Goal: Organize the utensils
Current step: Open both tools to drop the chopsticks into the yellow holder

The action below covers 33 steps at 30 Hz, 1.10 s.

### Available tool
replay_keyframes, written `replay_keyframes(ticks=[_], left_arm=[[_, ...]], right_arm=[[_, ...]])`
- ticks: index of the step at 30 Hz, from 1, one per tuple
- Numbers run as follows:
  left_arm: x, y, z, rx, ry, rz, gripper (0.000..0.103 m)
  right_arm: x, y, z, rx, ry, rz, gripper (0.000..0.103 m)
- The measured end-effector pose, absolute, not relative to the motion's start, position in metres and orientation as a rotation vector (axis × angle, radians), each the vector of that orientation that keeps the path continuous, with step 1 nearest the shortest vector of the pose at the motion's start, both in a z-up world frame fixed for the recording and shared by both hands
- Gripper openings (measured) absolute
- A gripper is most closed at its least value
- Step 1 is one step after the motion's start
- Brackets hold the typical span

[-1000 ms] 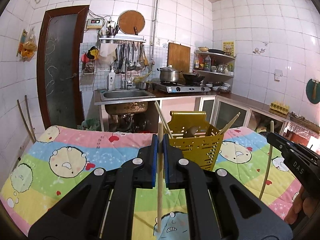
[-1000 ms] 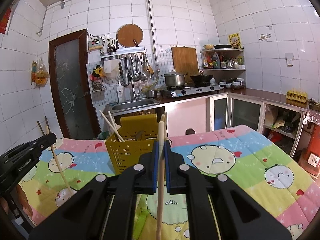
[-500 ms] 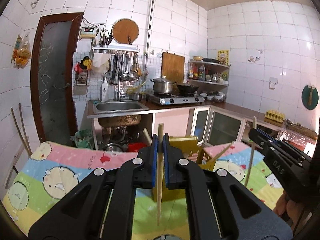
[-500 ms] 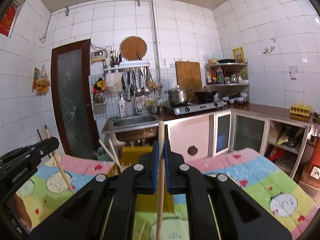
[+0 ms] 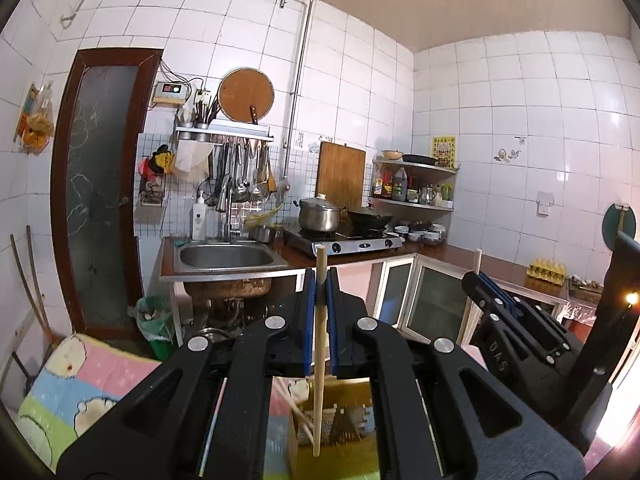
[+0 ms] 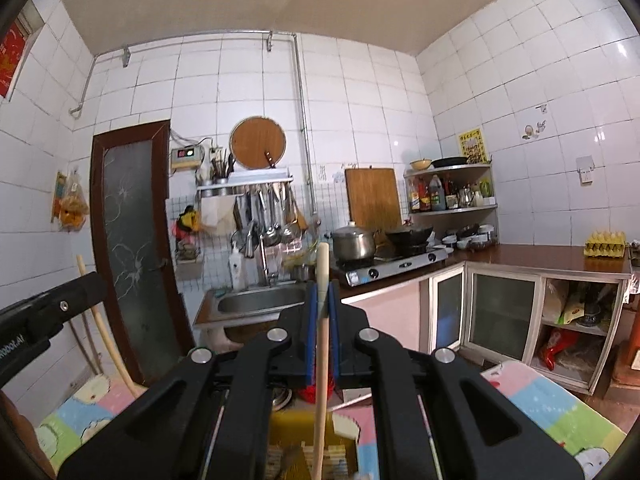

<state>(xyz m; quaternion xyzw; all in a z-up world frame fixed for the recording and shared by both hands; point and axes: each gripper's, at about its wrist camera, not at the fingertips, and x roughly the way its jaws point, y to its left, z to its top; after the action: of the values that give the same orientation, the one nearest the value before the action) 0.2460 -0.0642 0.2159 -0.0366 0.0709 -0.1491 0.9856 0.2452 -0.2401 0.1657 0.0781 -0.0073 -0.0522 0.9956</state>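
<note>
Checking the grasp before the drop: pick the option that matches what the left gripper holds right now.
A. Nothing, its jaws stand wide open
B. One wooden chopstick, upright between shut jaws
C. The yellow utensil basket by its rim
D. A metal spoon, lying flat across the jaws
B: in the left wrist view the left gripper is shut on a single wooden chopstick, which stands upright above the yellow utensil basket.

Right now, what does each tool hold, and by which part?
Left tool: one chopstick, gripped near its upper end. Right tool: another chopstick, likewise.
</note>
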Motion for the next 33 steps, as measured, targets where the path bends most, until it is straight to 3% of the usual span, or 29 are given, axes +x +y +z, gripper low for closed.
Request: replay_keyframes(ticks=[10,21,23,25,27,33], left_arm=[[0.294,-0.076,0.182,-0.046,0.200,-0.301,0.004],[0.320,-0.063,0.117,-0.026,0.370,-0.262,0.005],[0.319,-0.059,0.115,-0.021,0.383,-0.250,0.012],[0.314,-0.051,0.118,-0.024,0.388,-0.234,0.043],[0.302,-0.039,0.124,-0.040,0.374,-0.219,0.054],[0.269,-0.012,0.125,-0.001,0.395,-0.167,0.085]], right_arm=[[0.299,-0.236,0.134,0.149,0.006,-0.116,0.006],[0.298,-0.236,0.093,0.100,0.137,-0.071,0.007],[0.292,-0.238,0.095,0.086,0.174,-0.080,0.008],[0.284,-0.241,0.098,0.079,0.205,-0.094,0.012],[0.270,-0.246,0.101,0.088,0.219,-0.106,0.039],[0.227,-0.254,0.096,0.113,0.286,-0.134,0.051]])
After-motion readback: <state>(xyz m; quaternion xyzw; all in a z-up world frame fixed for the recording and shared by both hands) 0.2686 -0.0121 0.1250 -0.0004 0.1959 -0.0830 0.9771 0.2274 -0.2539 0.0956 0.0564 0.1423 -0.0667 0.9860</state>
